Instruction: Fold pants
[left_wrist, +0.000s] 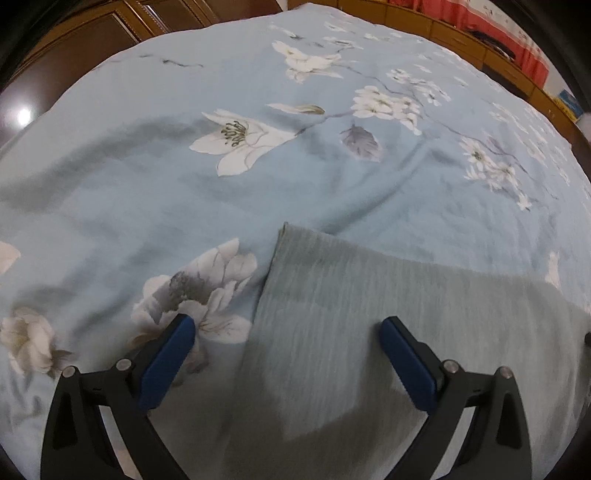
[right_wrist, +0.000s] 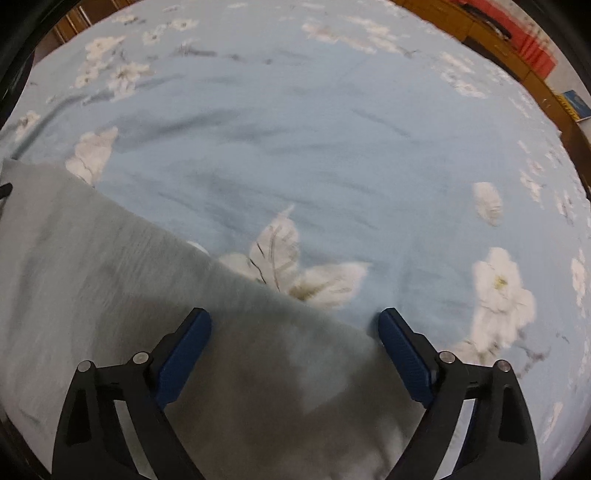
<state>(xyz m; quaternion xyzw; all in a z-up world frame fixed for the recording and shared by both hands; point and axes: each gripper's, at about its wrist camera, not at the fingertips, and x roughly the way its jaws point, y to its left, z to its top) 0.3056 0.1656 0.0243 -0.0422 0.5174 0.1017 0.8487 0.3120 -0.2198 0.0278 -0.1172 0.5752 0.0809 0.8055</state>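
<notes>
Grey ribbed pants (left_wrist: 369, 332) lie flat on a light blue floral bedspread (left_wrist: 258, 192). In the left wrist view the pants' left edge and far corner (left_wrist: 284, 227) show. My left gripper (left_wrist: 286, 325) is open and empty, hovering over that left edge. In the right wrist view the pants (right_wrist: 129, 295) fill the lower left, their edge running diagonally. My right gripper (right_wrist: 295, 317) is open and empty, straddling the right edge of the pants. A tip of the other gripper shows at the left border (right_wrist: 5, 190).
The bedspread (right_wrist: 351, 166) stretches far ahead in both views, slightly creased. Wooden furniture (left_wrist: 480, 48) and red items (left_wrist: 517, 40) stand beyond the bed's far right. A wooden cabinet (left_wrist: 110, 29) is at the far left.
</notes>
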